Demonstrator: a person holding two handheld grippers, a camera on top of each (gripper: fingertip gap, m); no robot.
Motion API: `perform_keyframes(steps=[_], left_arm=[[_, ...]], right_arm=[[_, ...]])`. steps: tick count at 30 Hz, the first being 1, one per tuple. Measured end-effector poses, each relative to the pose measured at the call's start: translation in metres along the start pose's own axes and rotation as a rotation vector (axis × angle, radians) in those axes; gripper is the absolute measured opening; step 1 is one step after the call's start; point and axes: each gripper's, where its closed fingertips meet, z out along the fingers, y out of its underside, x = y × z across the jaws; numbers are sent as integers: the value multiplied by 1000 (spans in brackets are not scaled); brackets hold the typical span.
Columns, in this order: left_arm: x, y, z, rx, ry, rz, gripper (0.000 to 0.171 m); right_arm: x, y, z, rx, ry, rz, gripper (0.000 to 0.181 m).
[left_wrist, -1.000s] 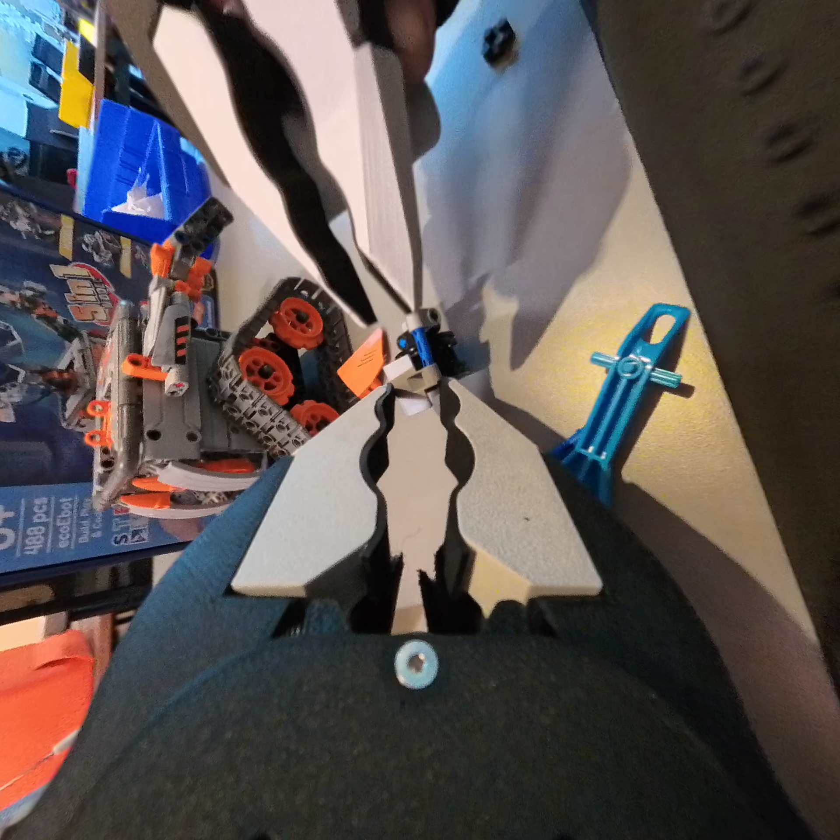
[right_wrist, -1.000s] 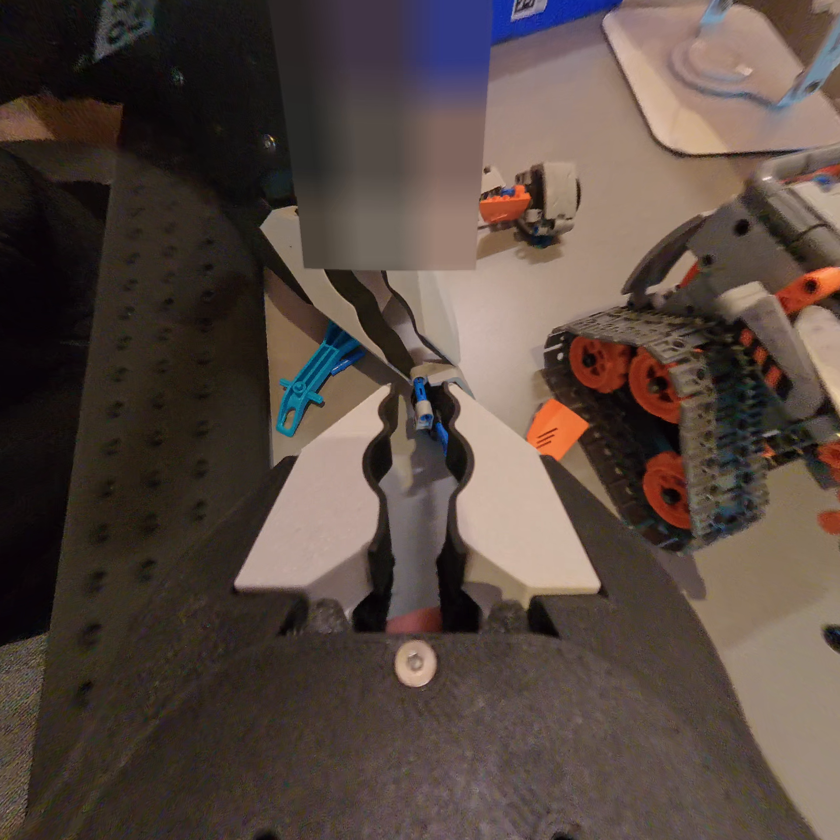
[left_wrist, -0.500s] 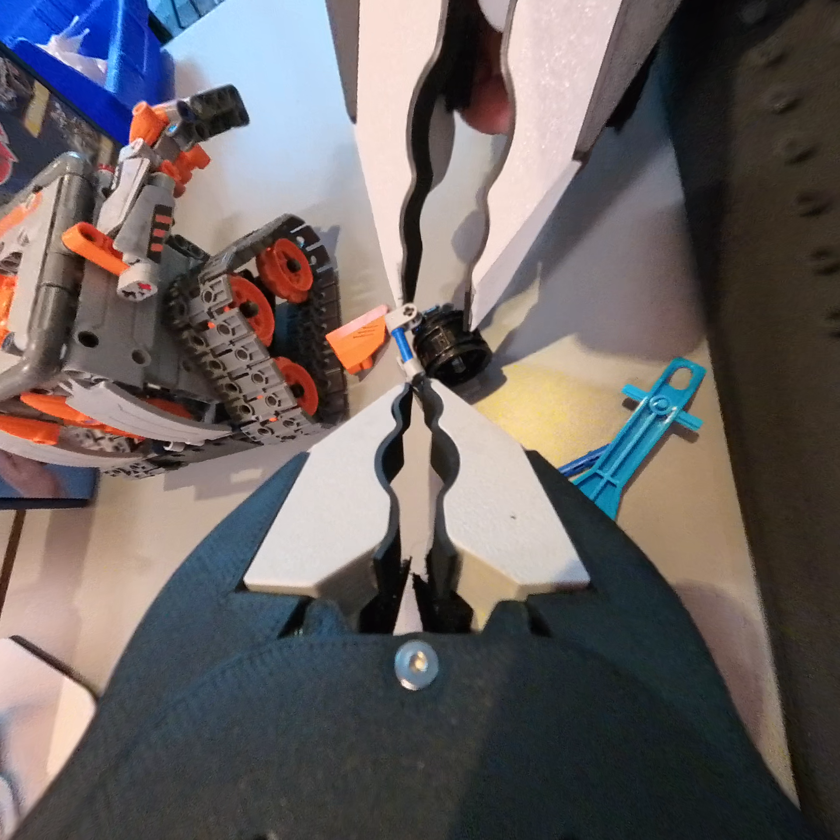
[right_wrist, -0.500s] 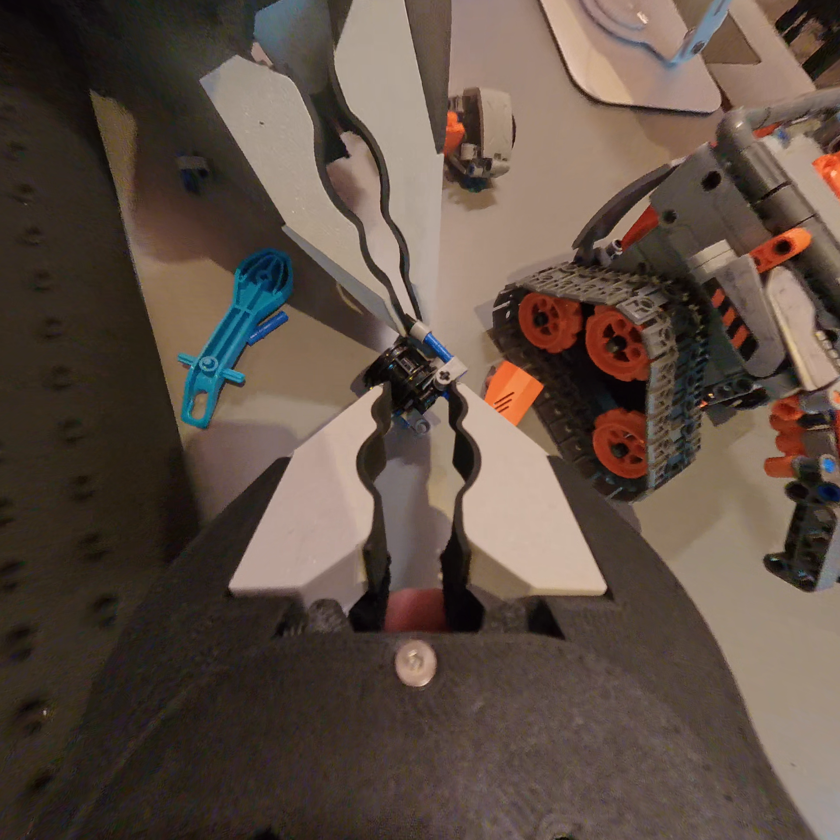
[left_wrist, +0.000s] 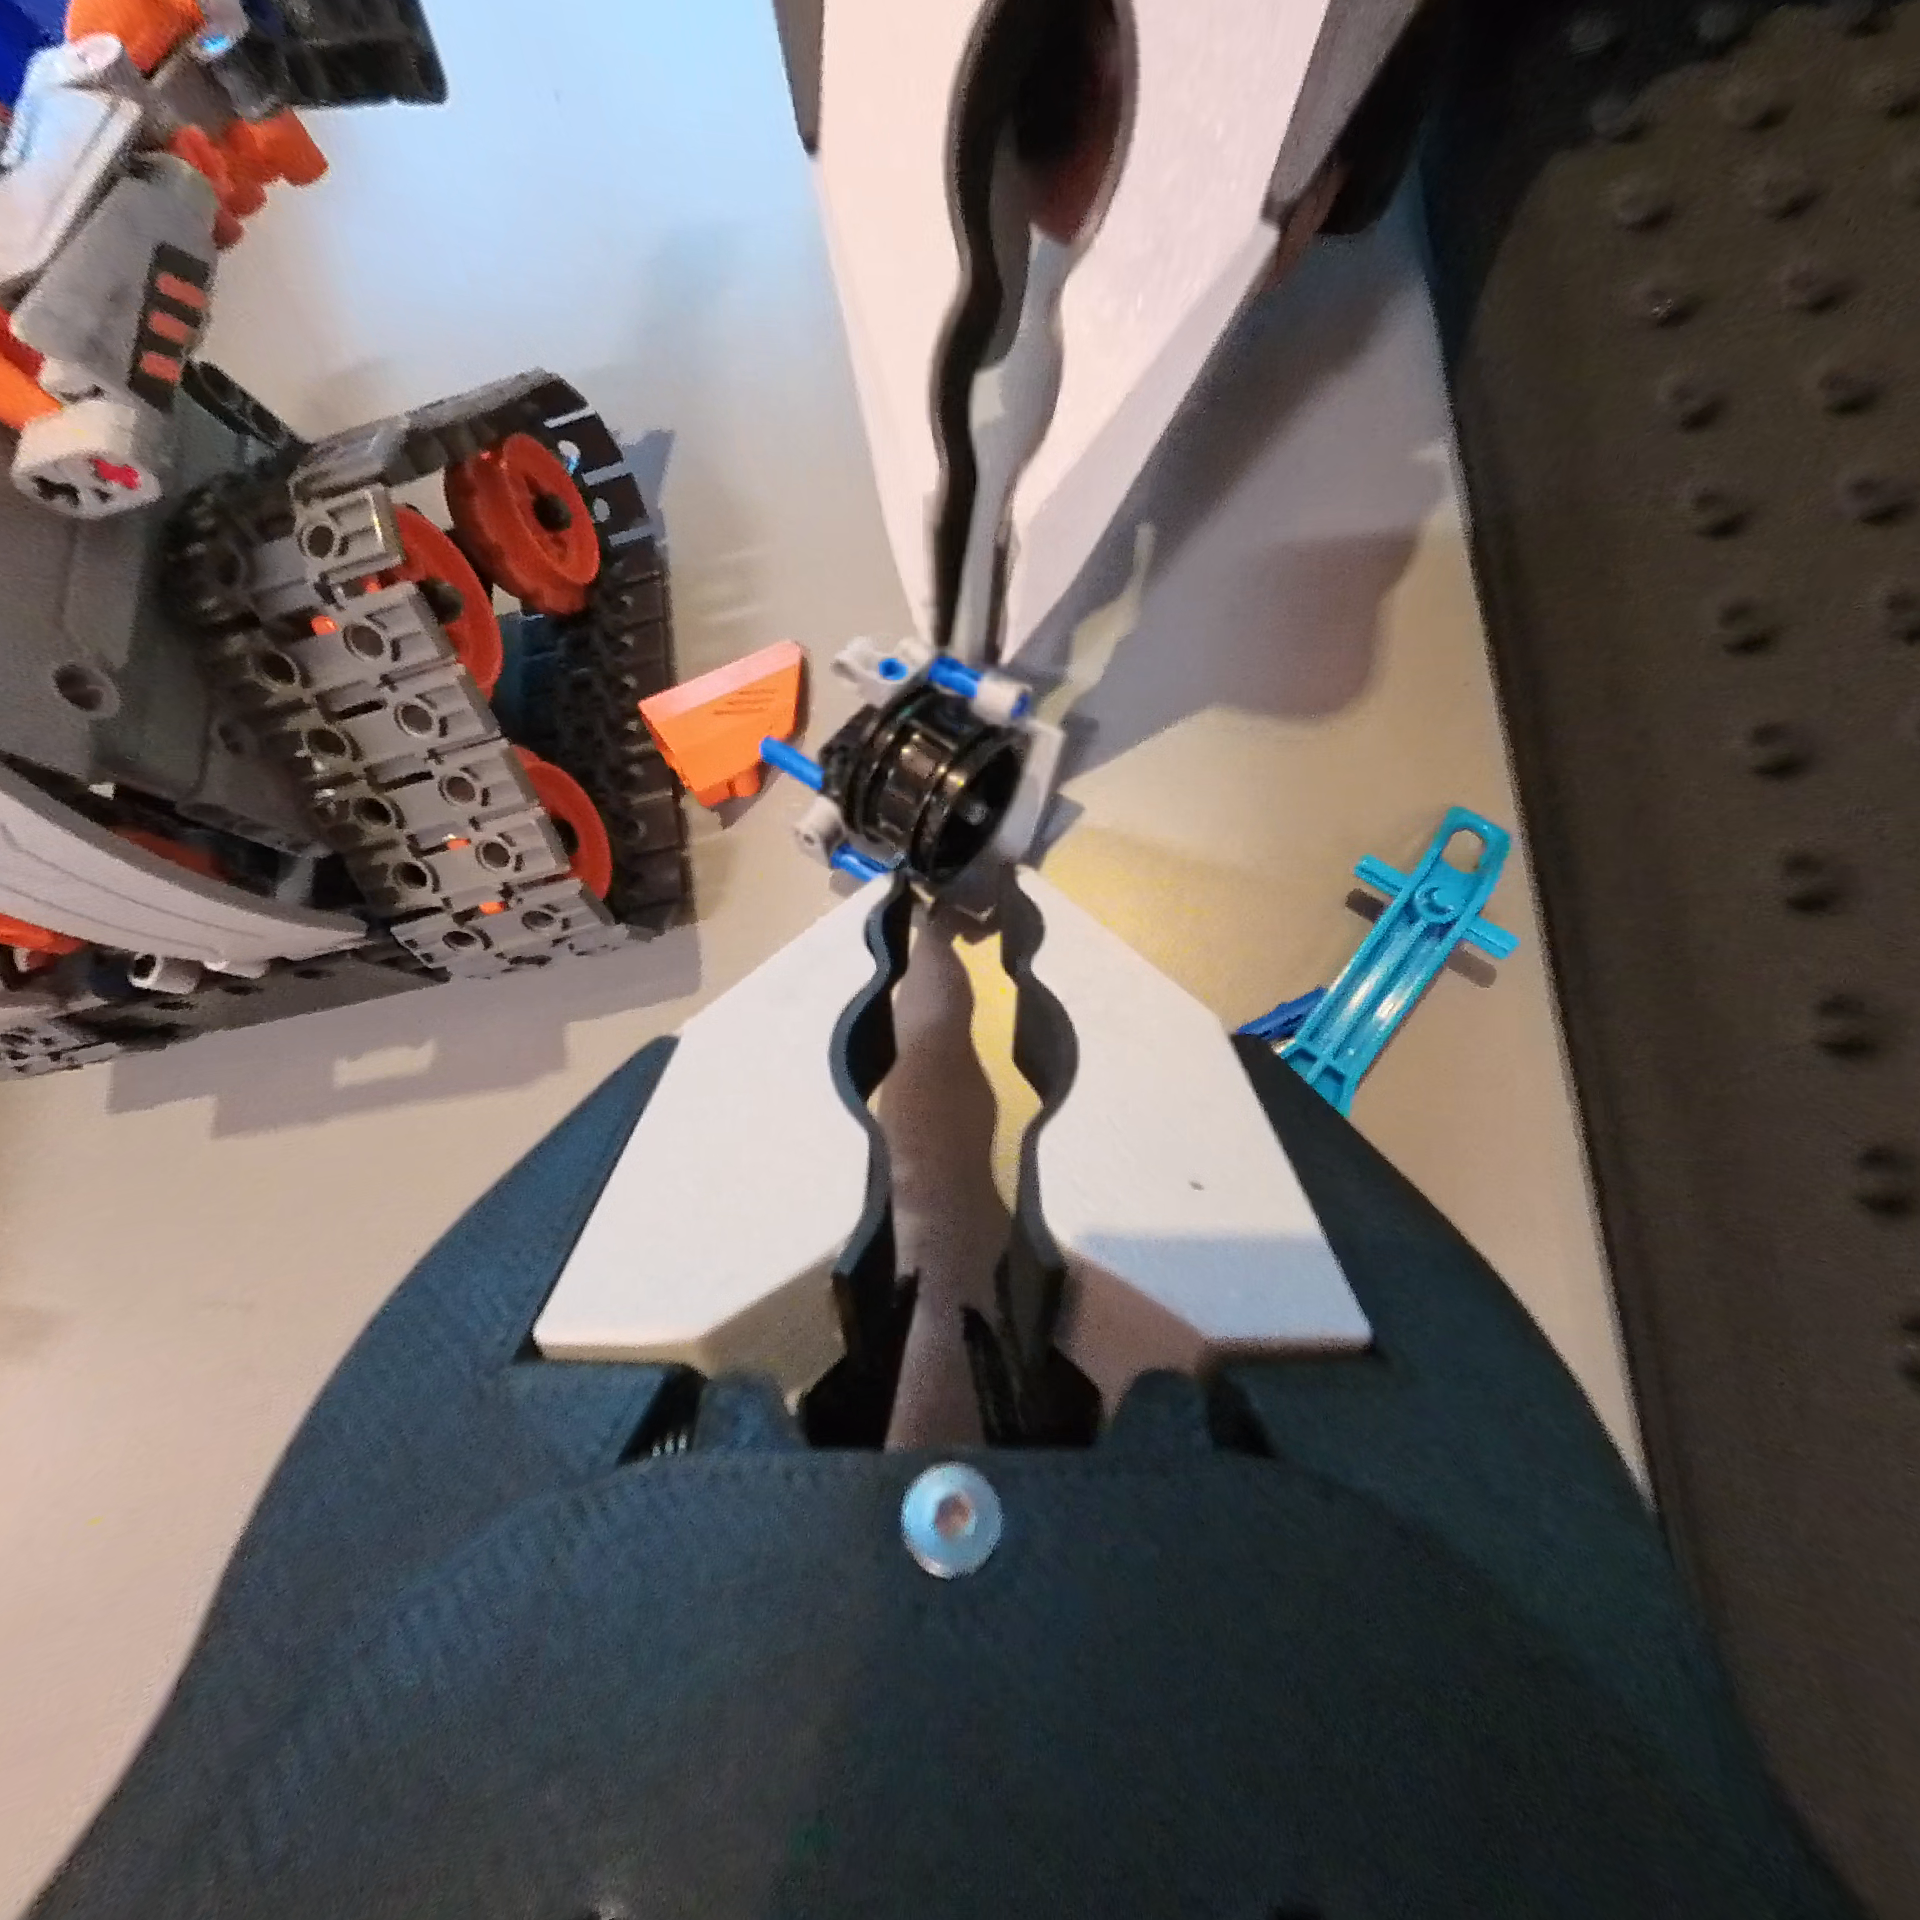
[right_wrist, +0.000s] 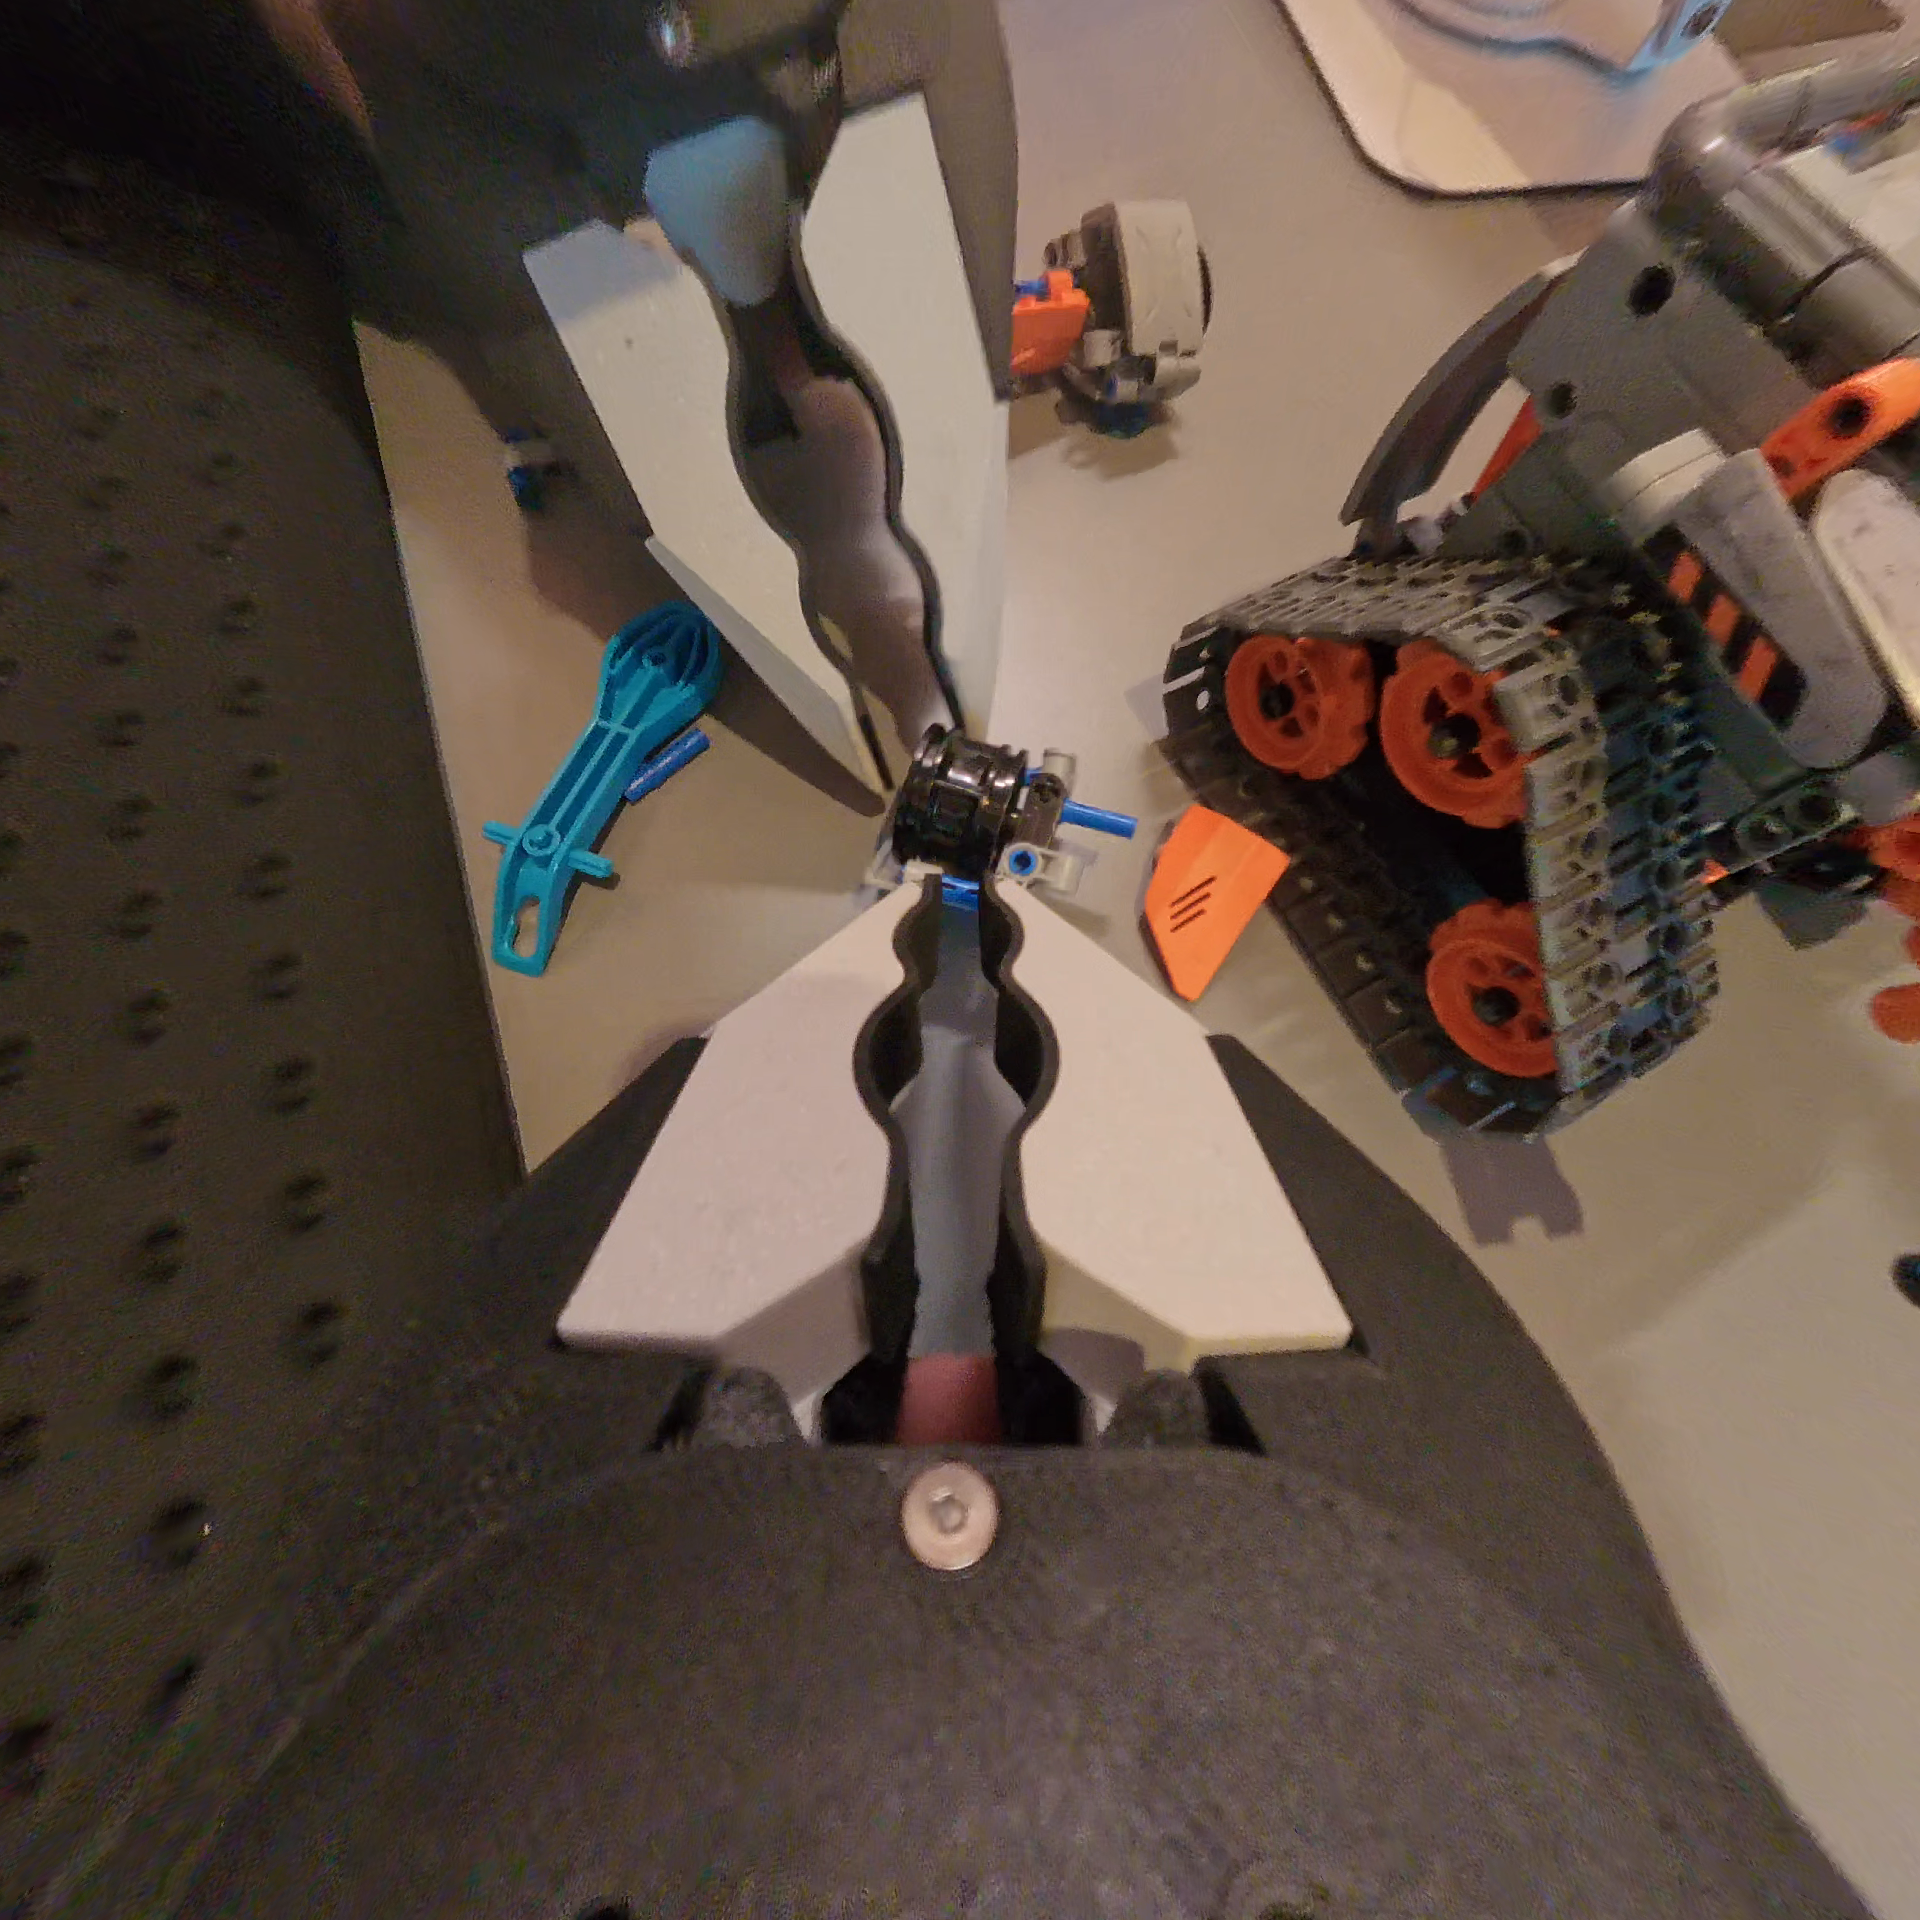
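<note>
A small assembly, a black wheel hub (left_wrist: 935, 774) in a grey frame with blue pins, hangs between both grippers above the beige table (left_wrist: 312, 1247). My left gripper (left_wrist: 954, 896) is shut on the grey frame part at the hub's near side. My right gripper (right_wrist: 958, 891) is shut on a blue pin (right_wrist: 961, 885) at the edge of the same assembly (right_wrist: 971, 816). In the left wrist view the right gripper (left_wrist: 971, 649) comes down from above onto the assembly's far side. In the right wrist view the left gripper (right_wrist: 914, 743) meets the hub from above.
A grey tracked vehicle model with orange wheels (left_wrist: 395, 707) (right_wrist: 1507, 831) lies close by, with a loose orange wedge piece (left_wrist: 732, 717) (right_wrist: 1205, 894) beside it. A teal lever tool (left_wrist: 1392, 956) (right_wrist: 592, 790) lies by a dark perforated surface (left_wrist: 1714, 831). A small grey-and-orange subassembly (right_wrist: 1122, 301) sits farther back. Only a small space, under 4 cm, lies between the two pairs of fingers. It is some 12 cm from my left tips to the small grey-and-orange subassembly (right_wrist: 1122, 301).
Half a second ago my left gripper was pinched on a thin pin and my right stood open around the hub. Now the left grips the wider grey frame and the right has closed on a blue pin.
</note>
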Motion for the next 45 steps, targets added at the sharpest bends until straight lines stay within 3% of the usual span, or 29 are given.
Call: perform_keyframes(steps=[4, 6, 9, 13, 26, 29, 38, 43, 45], left_arm=[[-2, 1, -5, -4, -1, 7, 19], [-6, 6, -6, -29, -5, -2, 29], [-11, 9, -5, -44, -19, 9, 41], [-7, 2, 6, -30, 2, 58, 50], [7, -16, 12, 5, 16, 85, 46], [10, -18, 15, 15, 25, 85, 38], [5, -16, 18, 22, -13, 53, 20], [5, -16, 19, 14, -50, 79, 20], [8, -15, 20, 13, -26, 64, 31]], right_arm=[[7, -9, -6, 64, 15, 33, 22], [6, -10, -5, 66, 11, 26, 41], [4, 5, 6, -25, -7, -9, 60], [6, 21, 15, -109, -16, -41, 52], [-1, 11, -1, -33, -86, -65, 51], [-2, 22, 9, -99, -82, -95, 46], [-7, 23, 16, -113, -92, -105, 44], [-7, 24, 17, -123, -84, -96, 44], [-6, 23, 18, -129, -73, -92, 44]])
